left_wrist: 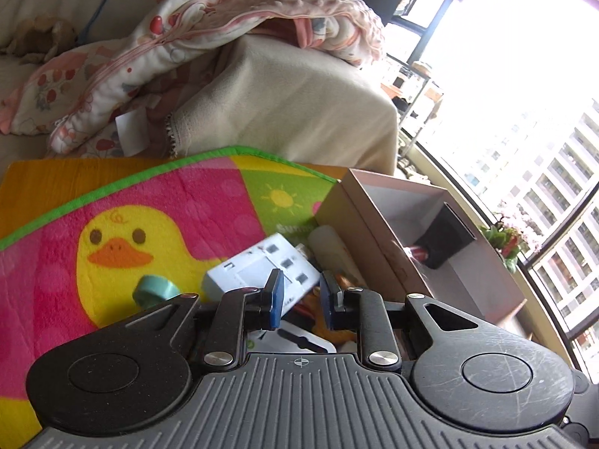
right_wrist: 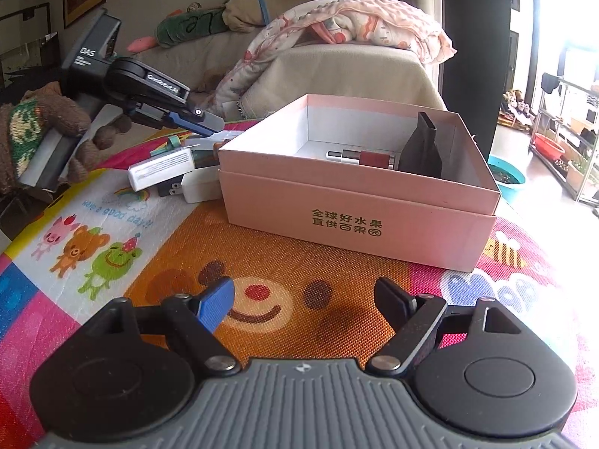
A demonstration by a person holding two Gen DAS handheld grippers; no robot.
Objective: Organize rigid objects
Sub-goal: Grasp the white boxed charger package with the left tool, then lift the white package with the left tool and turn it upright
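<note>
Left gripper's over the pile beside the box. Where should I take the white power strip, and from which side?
Grip the white power strip across its narrow width, near the end closest to the left gripper, coming down from above. It is a long flat block lying tilted on the pile beside the pink box, so its long side faces look easiest for the fingers. They are only narrowly open; widen first.

"全球好水果 直供百果园" on pink box [right_wrist: 359, 202]; "DAS", "GenRobot.AI" on left tool [right_wrist: 202, 121]
</note>
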